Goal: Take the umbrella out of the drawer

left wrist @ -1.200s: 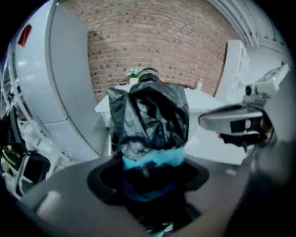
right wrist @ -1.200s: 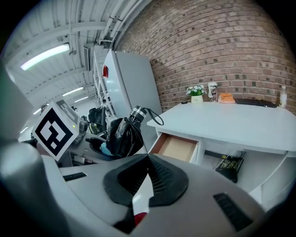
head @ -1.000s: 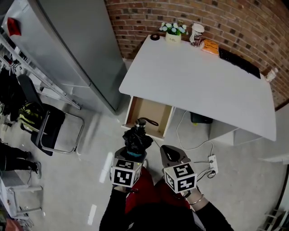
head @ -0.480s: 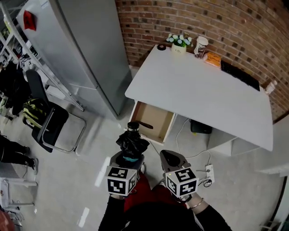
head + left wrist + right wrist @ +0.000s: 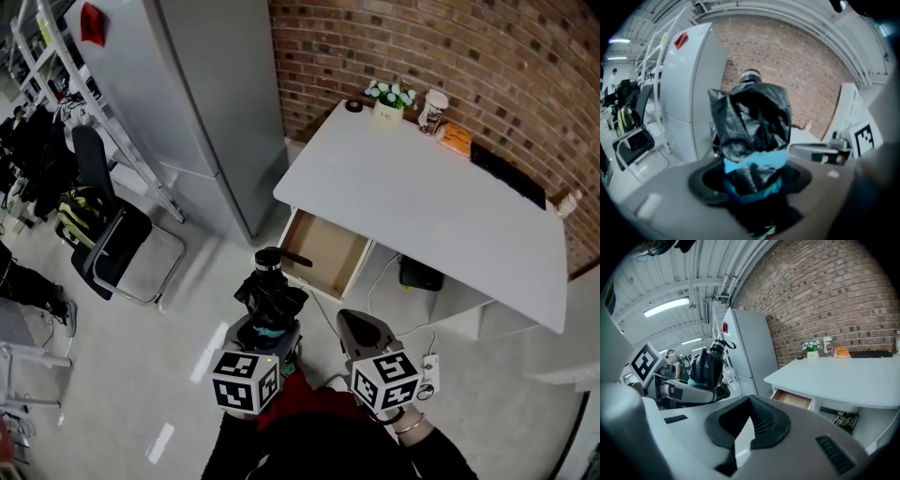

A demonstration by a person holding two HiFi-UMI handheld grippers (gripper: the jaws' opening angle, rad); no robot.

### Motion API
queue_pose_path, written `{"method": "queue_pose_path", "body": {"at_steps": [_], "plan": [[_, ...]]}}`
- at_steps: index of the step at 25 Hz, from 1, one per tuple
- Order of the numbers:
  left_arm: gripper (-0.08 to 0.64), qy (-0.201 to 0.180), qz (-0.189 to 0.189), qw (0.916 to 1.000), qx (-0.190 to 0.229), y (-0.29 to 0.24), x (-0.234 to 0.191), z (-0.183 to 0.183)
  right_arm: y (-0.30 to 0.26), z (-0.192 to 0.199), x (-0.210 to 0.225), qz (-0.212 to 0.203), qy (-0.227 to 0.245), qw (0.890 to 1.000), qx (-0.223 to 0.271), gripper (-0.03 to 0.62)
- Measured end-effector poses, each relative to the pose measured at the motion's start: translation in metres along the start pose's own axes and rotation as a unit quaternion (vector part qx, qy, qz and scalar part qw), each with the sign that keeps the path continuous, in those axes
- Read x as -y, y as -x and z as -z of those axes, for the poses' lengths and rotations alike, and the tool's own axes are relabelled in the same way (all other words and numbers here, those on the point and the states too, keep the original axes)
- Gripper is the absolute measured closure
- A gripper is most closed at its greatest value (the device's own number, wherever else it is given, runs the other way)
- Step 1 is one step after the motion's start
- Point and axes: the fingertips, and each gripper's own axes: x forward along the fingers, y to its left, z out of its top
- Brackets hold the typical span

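The folded black umbrella point(image 5: 272, 291) was out of the drawer point(image 5: 323, 255), standing up with its capped end at 12 o'clock and a blue band around its lower part. The left gripper point(image 5: 270, 328) grasped it there, its jaws spread wide around the bunched fabric, as the left gripper view showed point(image 5: 752, 122). In the head view the umbrella hung over the floor at about 7 o'clock from the open wooden drawer, near it but apart from it. At 3 o'clock from the left gripper, the right gripper point(image 5: 362, 330) had its jaws clenched together with nothing between them point(image 5: 750, 423). The drawer stuck out from under a white table point(image 5: 422, 202). At the table's far edge, against the brick wall point(image 5: 450, 47), stood a small pot of flowers point(image 5: 391, 97), a cup point(image 5: 433, 109) and a black keyboard point(image 5: 506, 173). A tall grey refrigerator point(image 5: 211, 103) stood at 10 o'clock from the drawer, and a black folding chair point(image 5: 127, 251) at 9 o'clock.
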Motion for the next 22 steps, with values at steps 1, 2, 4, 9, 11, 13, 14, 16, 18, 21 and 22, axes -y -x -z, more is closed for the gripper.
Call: {"method": "queue_pose_path", "body": {"at_steps": [1,2,4,9,11,13,14,16,18,21,22], "plan": [[0.275,0.002,-0.001,1.0,0.005,0.002,0.001,-0.002,0.002,-0.001,0.0,-0.001,0.003,1.0,0.001,0.595],[0.275,0.005,-0.001,0.9999,0.009,0.004,0.001,-0.003,0.003,-0.002,0.001,-0.001,0.006,1.0,0.002,0.595],[0.275,0.015,0.001,0.9997,0.019,0.006,0.003,-0.007,0.005,-0.003,0.003,0.001,0.012,1.0,0.004,0.595],[0.275,0.028,-0.001,0.9989,0.038,0.011,0.004,-0.014,0.008,-0.004,0.007,0.003,0.018,1.0,0.01,0.595],[0.275,0.032,-0.003,0.9985,0.044,0.014,0.004,-0.015,0.01,-0.005,0.005,0.001,0.022,1.0,0.012,0.595],[0.275,0.038,-0.003,0.9981,0.048,0.017,0.006,-0.013,0.014,-0.004,0.003,-0.002,0.024,1.0,0.015,0.595],[0.275,0.04,-0.003,0.9979,0.05,0.017,0.007,-0.012,0.016,-0.004,0.004,-0.004,0.025,1.0,0.018,0.595],[0.275,0.04,-0.004,0.9976,0.057,0.016,0.011,-0.012,0.018,-0.004,0.006,-0.008,0.028,0.999,0.027,0.595],[0.275,0.038,-0.006,0.9973,0.062,0.016,0.014,-0.013,0.021,-0.006,0.006,-0.012,0.032,0.999,0.033,0.594],[0.275,0.037,-0.007,0.9972,0.064,0.021,0.016,-0.017,0.025,-0.01,0.003,-0.017,0.035,0.999,0.038,0.594],[0.275,0.037,-0.007,0.9972,0.065,0.023,0.016,-0.018,0.026,-0.012,0.001,-0.018,0.035,0.998,0.039,0.595]]}}
